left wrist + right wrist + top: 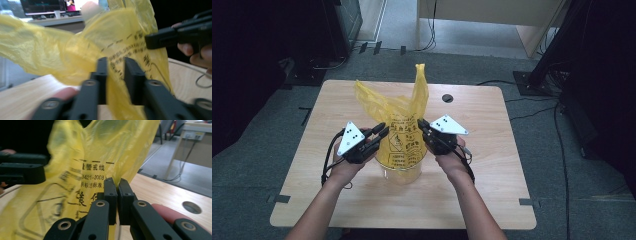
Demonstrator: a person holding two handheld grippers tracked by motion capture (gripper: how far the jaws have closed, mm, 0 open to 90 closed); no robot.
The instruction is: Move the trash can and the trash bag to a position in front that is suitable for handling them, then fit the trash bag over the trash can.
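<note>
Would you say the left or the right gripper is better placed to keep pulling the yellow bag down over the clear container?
Probably the right gripper: its jaws pinch the yellow bag, while the left gripper has its jaws apart around the film.

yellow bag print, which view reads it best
The right gripper view: the black print on the yellow bag is sharp and close there. The left gripper view shows it blurred, and the high view shows it too small to read.
</note>
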